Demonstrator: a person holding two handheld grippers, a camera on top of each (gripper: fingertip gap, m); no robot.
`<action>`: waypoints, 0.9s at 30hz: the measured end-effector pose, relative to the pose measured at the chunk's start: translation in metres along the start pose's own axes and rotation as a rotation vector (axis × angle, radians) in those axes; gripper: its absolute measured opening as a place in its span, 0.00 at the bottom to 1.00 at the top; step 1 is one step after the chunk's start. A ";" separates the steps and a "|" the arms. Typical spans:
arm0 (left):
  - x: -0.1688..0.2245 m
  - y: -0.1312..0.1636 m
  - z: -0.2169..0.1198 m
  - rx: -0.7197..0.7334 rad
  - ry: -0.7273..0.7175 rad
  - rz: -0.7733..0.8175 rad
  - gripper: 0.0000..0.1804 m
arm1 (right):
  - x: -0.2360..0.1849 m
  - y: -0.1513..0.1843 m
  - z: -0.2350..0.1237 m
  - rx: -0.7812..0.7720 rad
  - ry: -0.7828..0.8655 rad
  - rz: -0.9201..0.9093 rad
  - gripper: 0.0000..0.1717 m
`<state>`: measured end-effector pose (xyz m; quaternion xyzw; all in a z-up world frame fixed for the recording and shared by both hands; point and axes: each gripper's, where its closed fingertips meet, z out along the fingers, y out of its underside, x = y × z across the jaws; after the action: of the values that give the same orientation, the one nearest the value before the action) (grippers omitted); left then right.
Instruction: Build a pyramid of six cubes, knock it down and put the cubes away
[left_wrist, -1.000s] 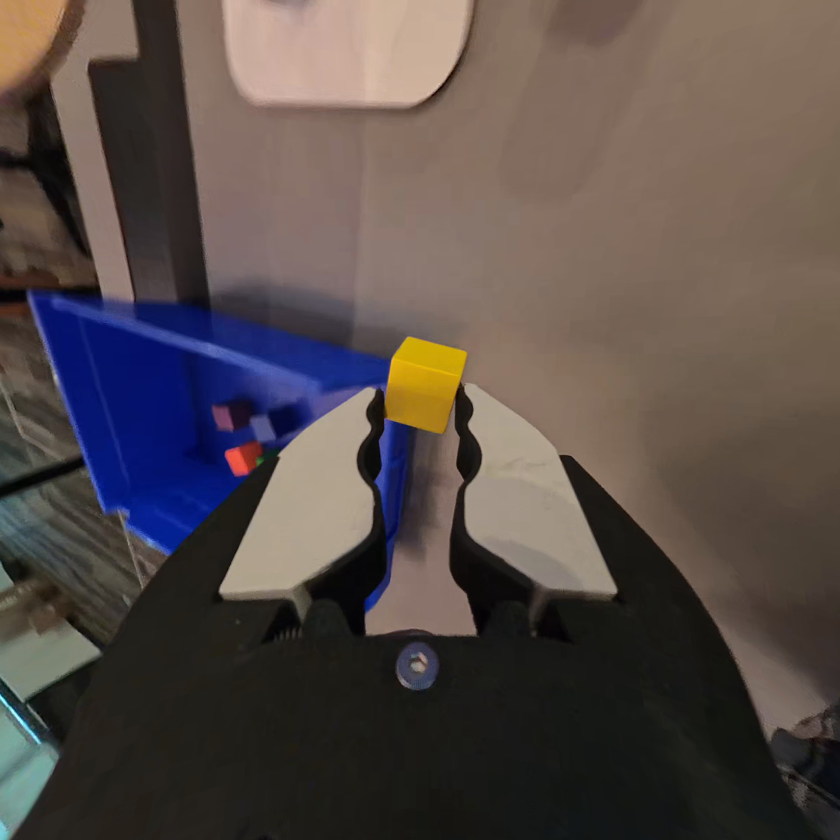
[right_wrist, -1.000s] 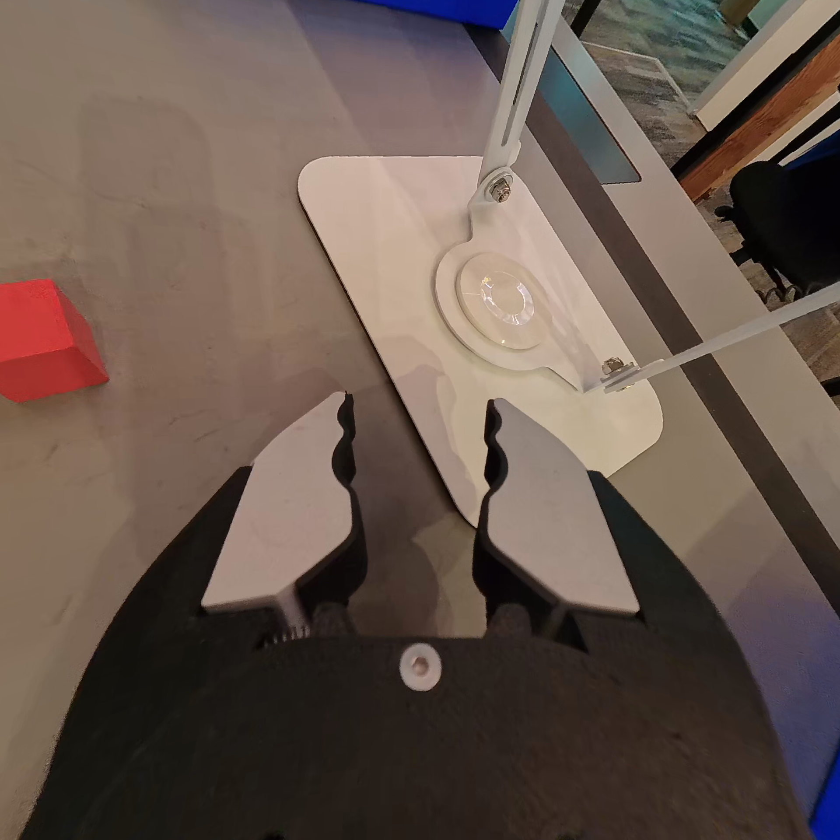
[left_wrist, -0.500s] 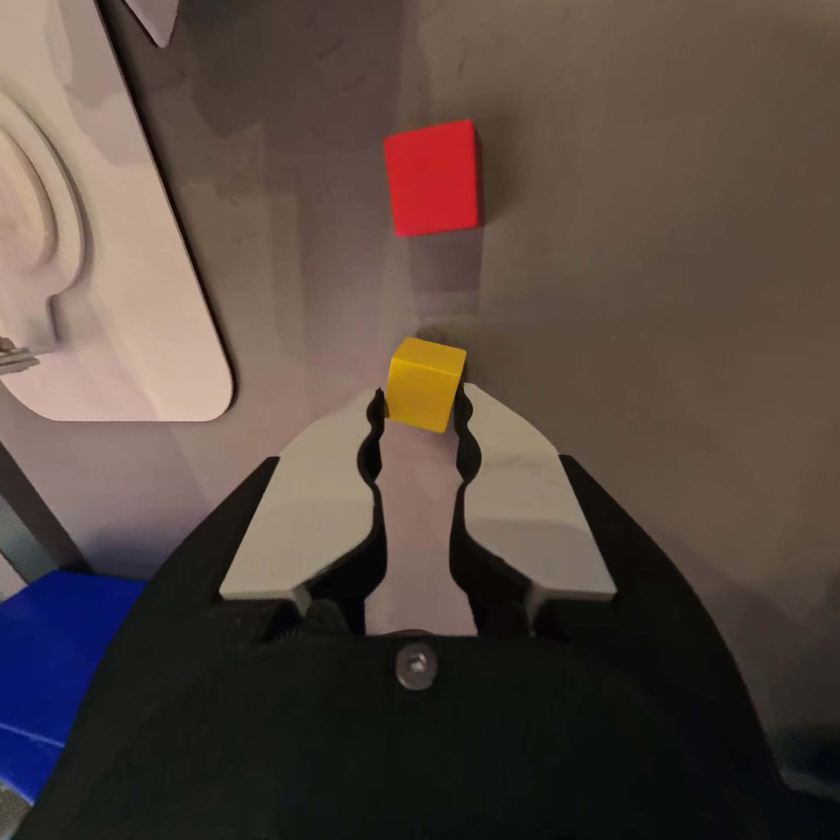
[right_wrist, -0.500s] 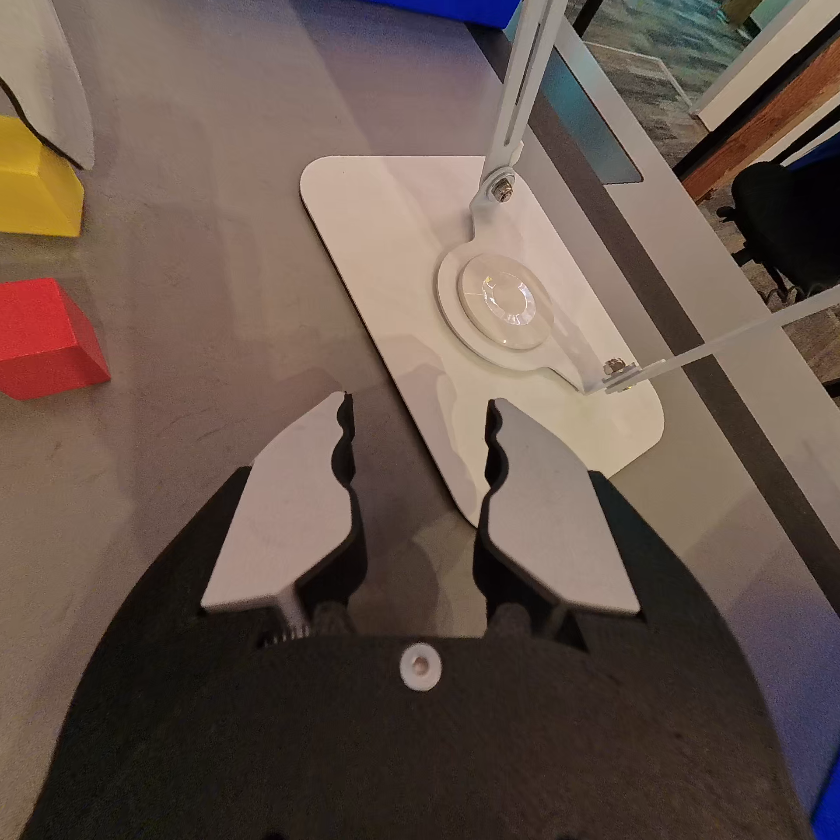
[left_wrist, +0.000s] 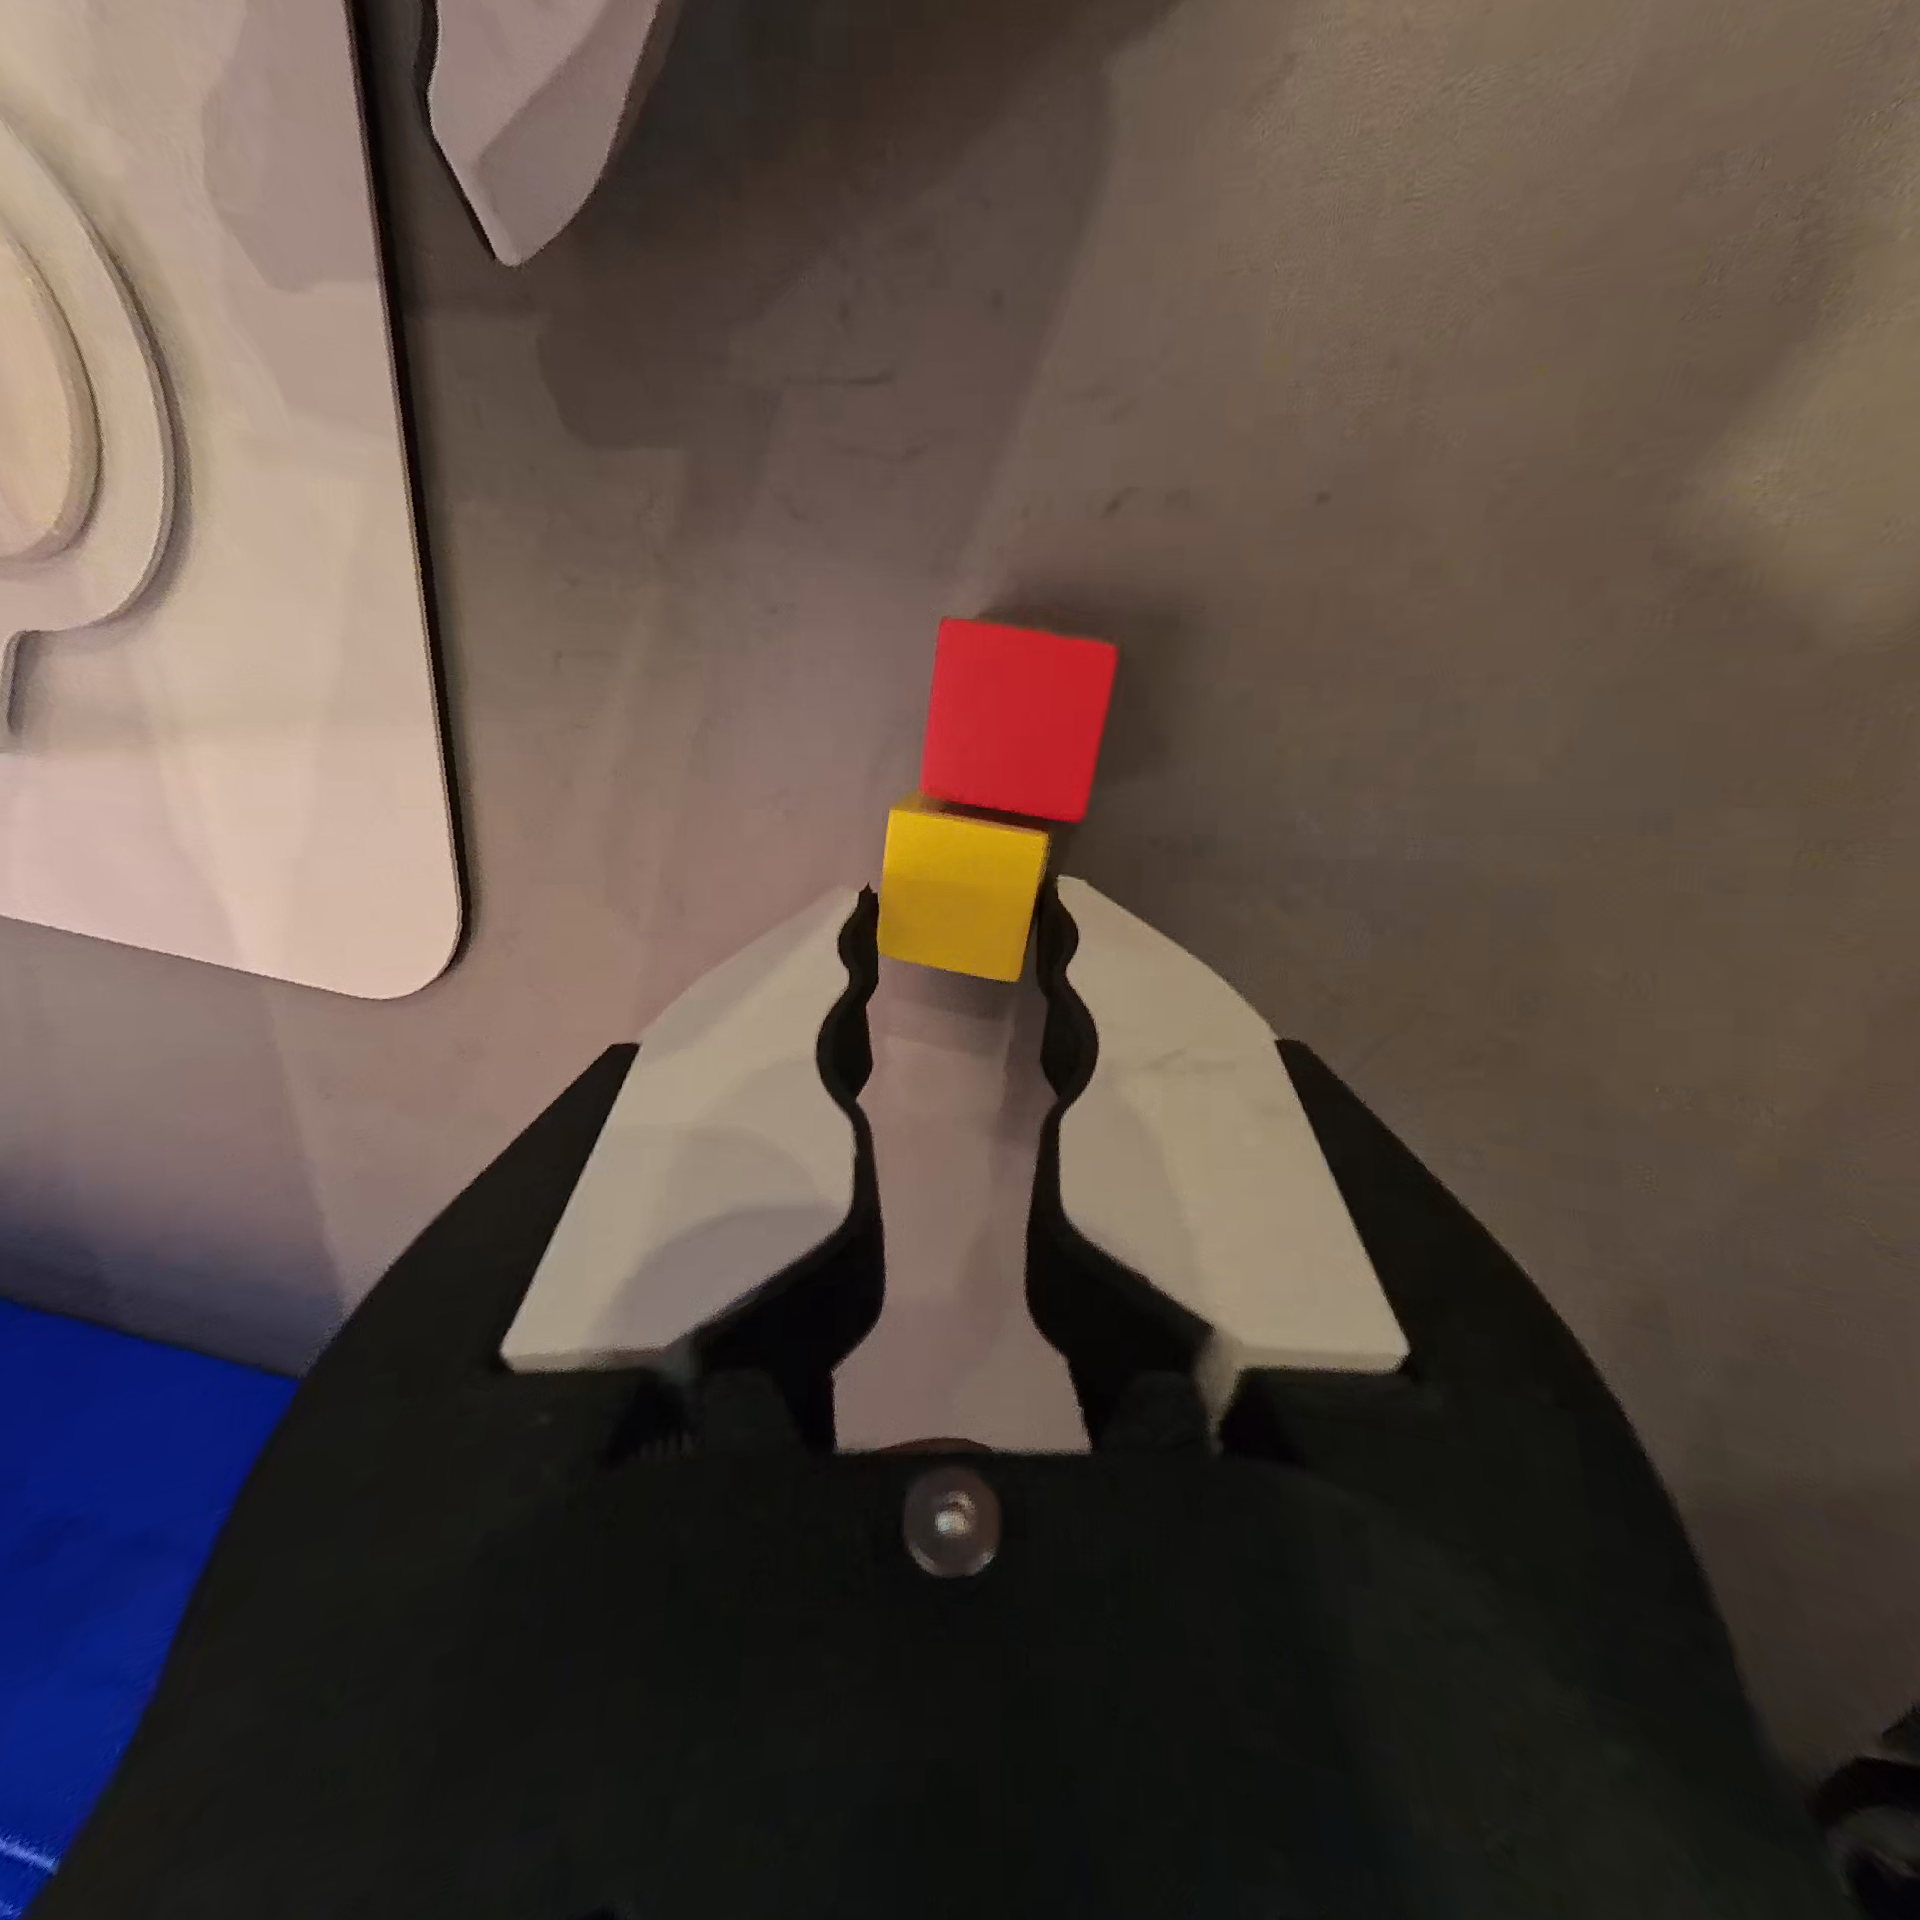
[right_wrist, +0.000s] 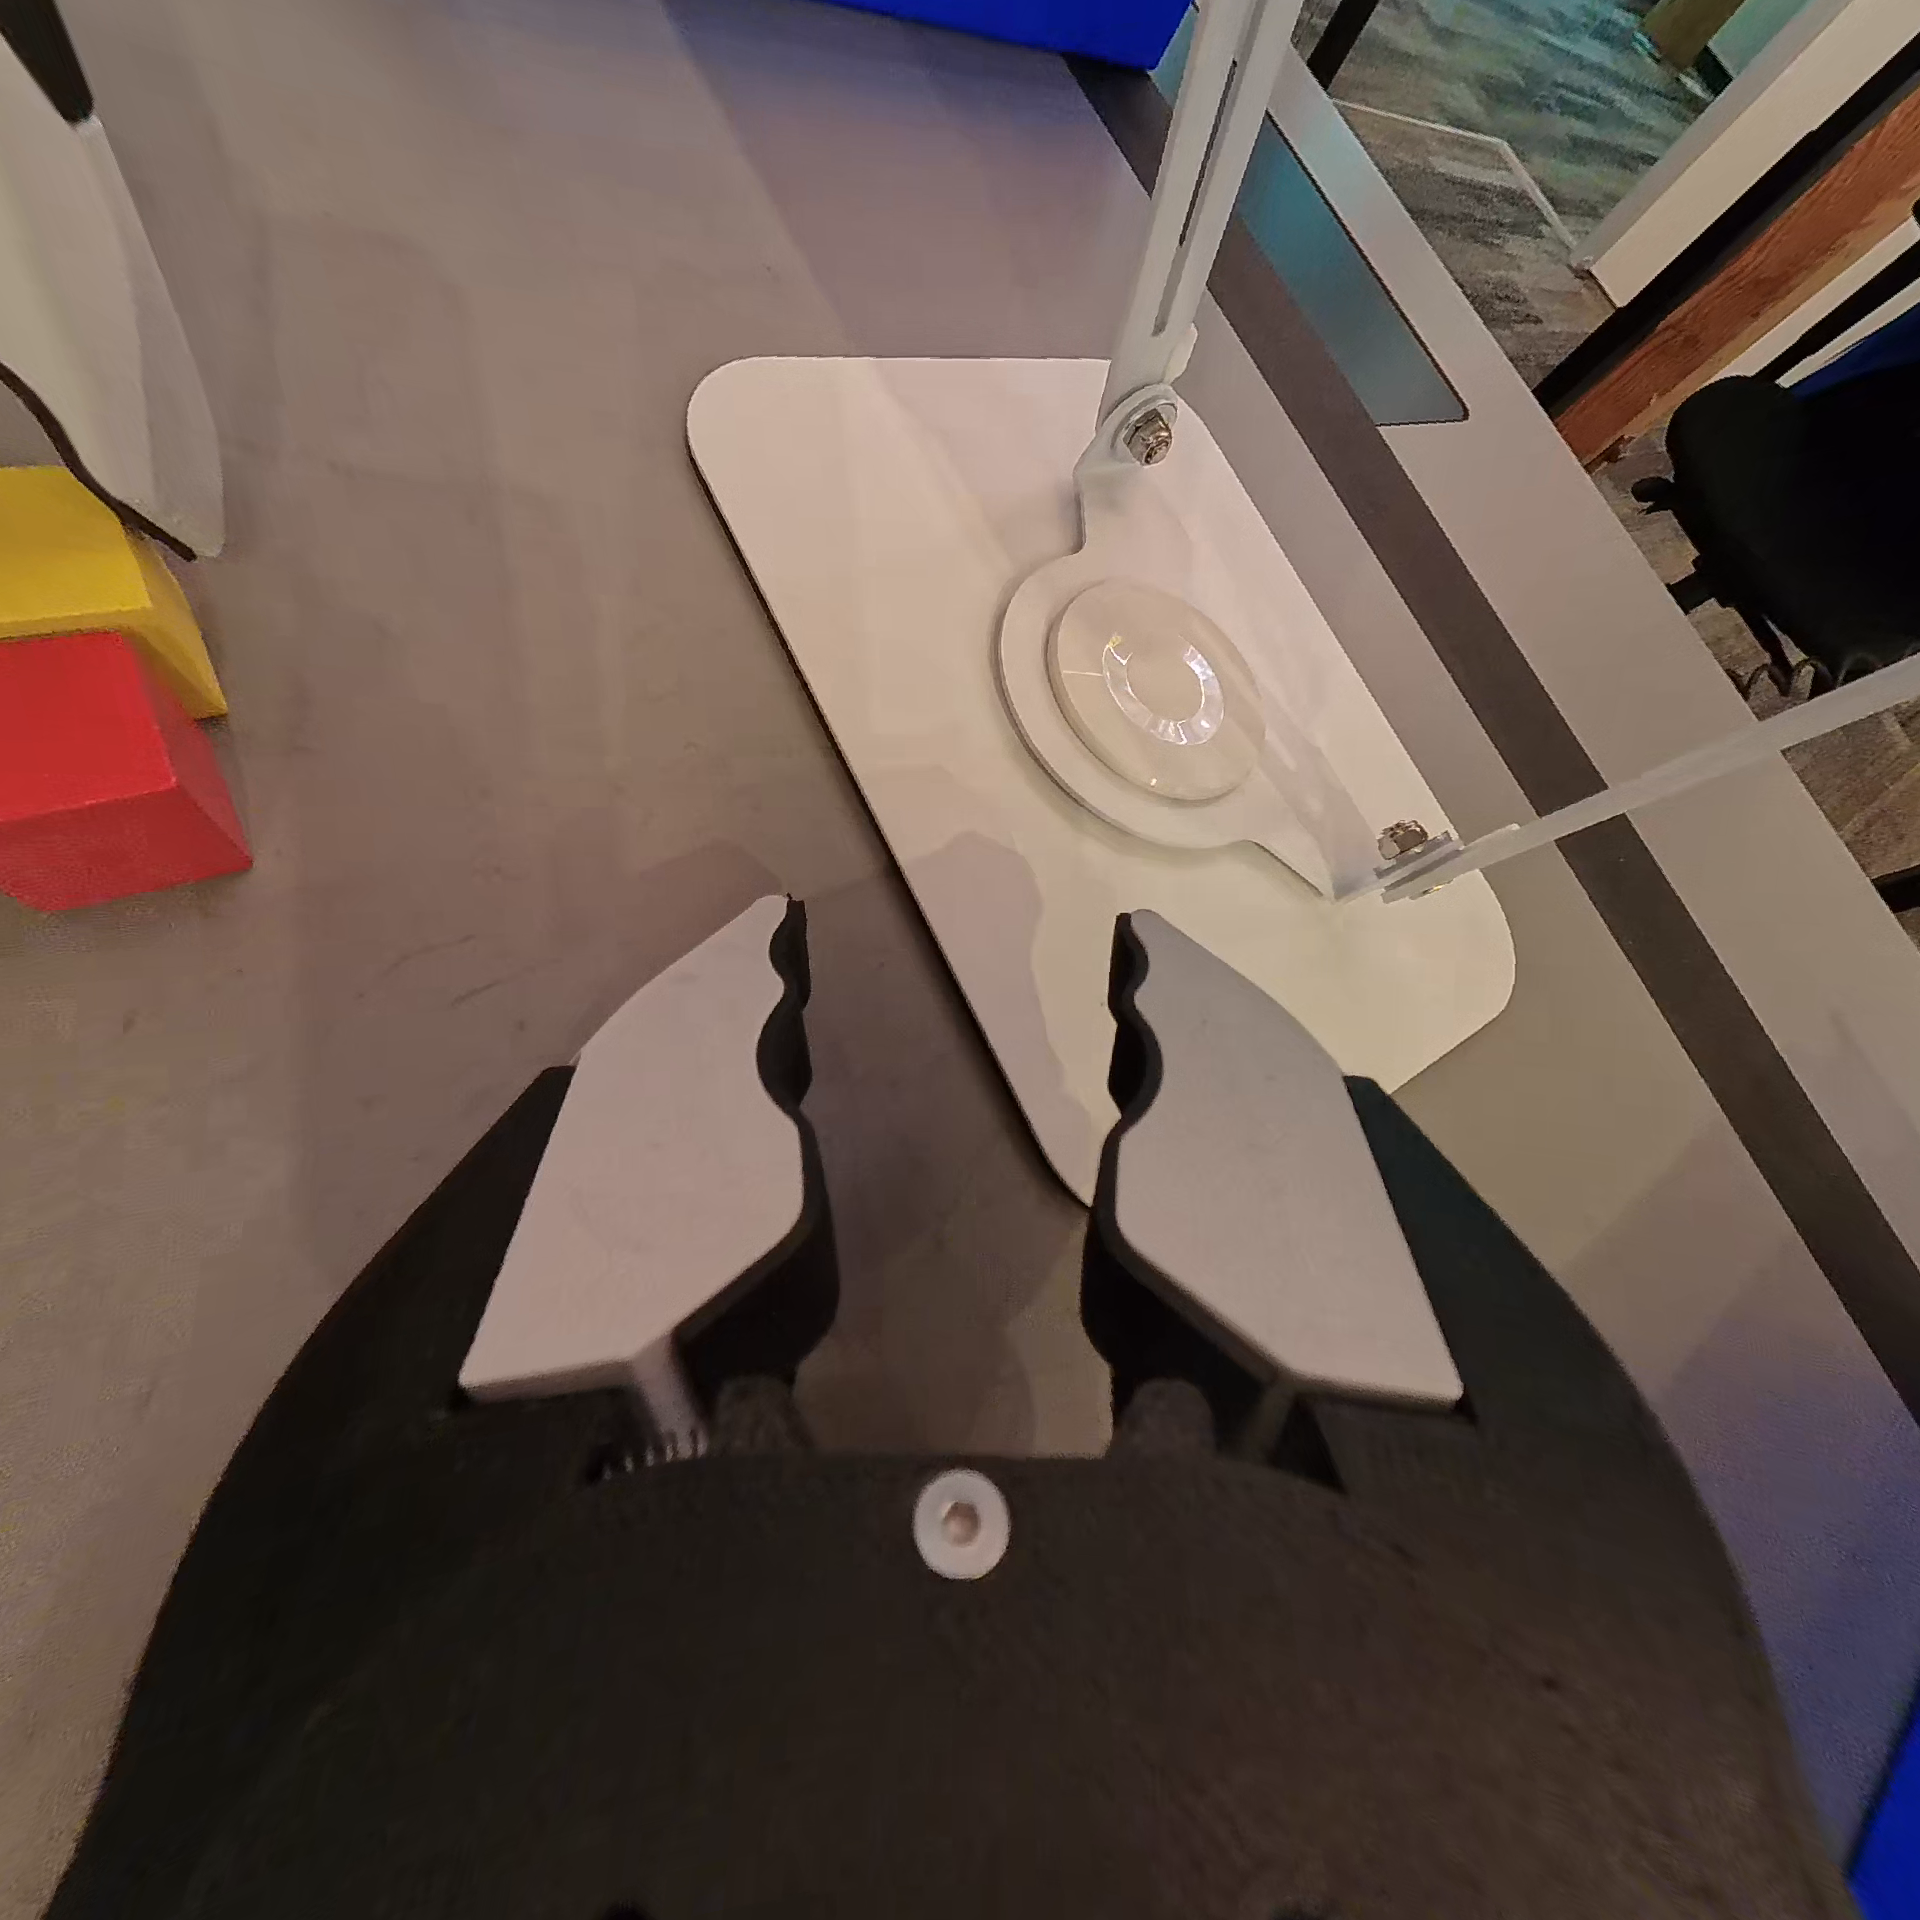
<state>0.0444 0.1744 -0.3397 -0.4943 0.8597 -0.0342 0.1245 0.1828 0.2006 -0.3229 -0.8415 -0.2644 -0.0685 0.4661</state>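
Yellow cube (left_wrist: 961, 899) sits pinched at the very tips of the left gripper (left_wrist: 958, 920), the black wavy pads pressing its two side faces while most of the block juts out beyond the fingertips (left_wrist: 1101, 940) toward the red one. The red cube (left_wrist: 1016, 717) rests on the grey tabletop (left_wrist: 1455, 520) directly ahead of that claw, and the yellow block's far edge lies right against the red one's near lower edge; from this angle the two seem to touch, though whether the yellow one stands on the table or is held just above it cannot be told. In the right wrist view the same pair appears at the left edge, the yellow cube (right_wrist: 94, 592) behind the red cube (right_wrist: 104, 769) and abutting it, with one pale finger (right_wrist: 135, 395) of the left gripper reaching down onto the yellow block from above. The right gripper (right_wrist: 956, 935) is spread wide with nothing between its pads, hovering over bare table well to the side of both cubes, its right fingertip over the corner of a white stand base (right_wrist: 883, 499) that carries a round clear disc (right_wrist: 1153, 691) and thin white struts (right_wrist: 1195, 177). A blue bin (left_wrist: 114, 1538) shows at the lower left corner of the left wrist view, beside the claw's black body.
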 end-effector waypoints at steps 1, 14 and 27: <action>0.001 0.000 0.000 -0.005 -0.001 0.007 0.16 | 0.000 0.000 0.000 0.000 0.000 0.000 0.32; 0.006 -0.004 0.001 0.010 0.013 0.007 0.23 | 0.000 0.000 0.000 -0.002 -0.002 -0.001 0.32; -0.076 0.069 -0.106 0.059 -0.261 -0.168 0.29 | 0.000 0.000 0.000 -0.001 -0.003 0.004 0.32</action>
<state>-0.0033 0.2676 -0.2358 -0.5609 0.7903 -0.0052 0.2464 0.1827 0.1999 -0.3231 -0.8423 -0.2634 -0.0664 0.4656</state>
